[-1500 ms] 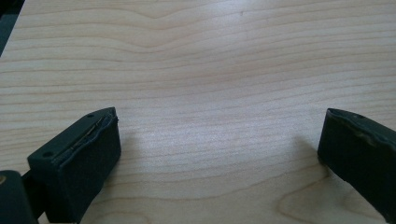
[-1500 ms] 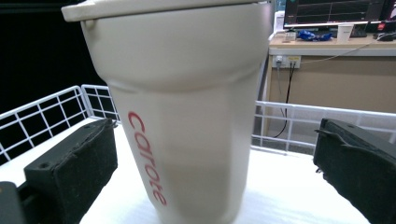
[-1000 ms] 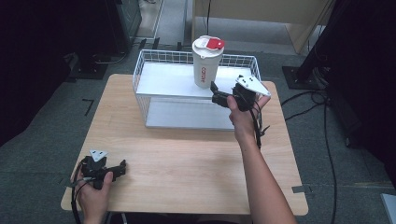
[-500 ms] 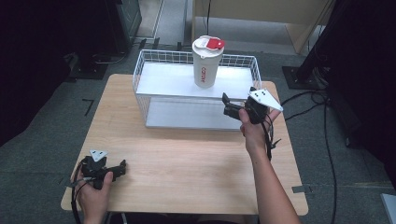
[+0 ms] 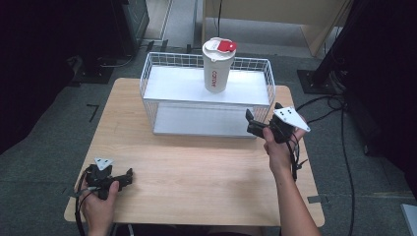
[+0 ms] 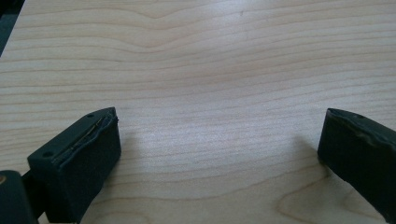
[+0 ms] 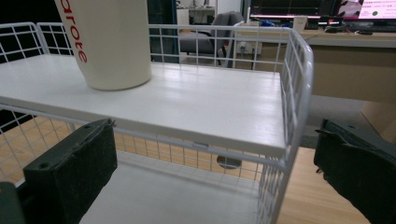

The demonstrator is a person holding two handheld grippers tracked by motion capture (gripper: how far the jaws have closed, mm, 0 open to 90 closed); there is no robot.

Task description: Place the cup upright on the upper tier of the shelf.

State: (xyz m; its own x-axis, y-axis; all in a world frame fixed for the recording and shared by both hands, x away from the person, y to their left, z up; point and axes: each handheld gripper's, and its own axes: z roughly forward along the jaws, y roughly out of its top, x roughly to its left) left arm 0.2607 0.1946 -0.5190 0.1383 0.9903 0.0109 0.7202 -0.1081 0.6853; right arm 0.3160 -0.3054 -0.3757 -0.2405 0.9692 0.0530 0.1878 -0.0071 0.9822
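Note:
A white paper cup (image 5: 217,65) with red lettering and a white lid with a red tab stands upright on the top shelf of a white wire rack (image 5: 162,82); its lower part (image 7: 112,42) fills the upper left of the right gripper view. My right gripper (image 5: 252,123) is open and empty, held at the rack's front right corner, away from the cup; its jaws frame the shelf edge (image 7: 196,135). My left gripper (image 5: 129,176) rests open on the wooden table (image 5: 196,167) near the front left corner, with bare wood (image 6: 210,93) between its jaws.
The rack has a lower white shelf (image 5: 196,122) under the top one. Cables (image 5: 339,128) trail on the grey floor to the right of the table. Dark equipment stands behind at the left and right; a wooden cabinet (image 5: 275,14) stands at the back.
My right gripper has drawn back from beside the cup, moving right and toward the person, down to the rack's front right corner. The cup stays on the shelf. The left gripper has not moved.

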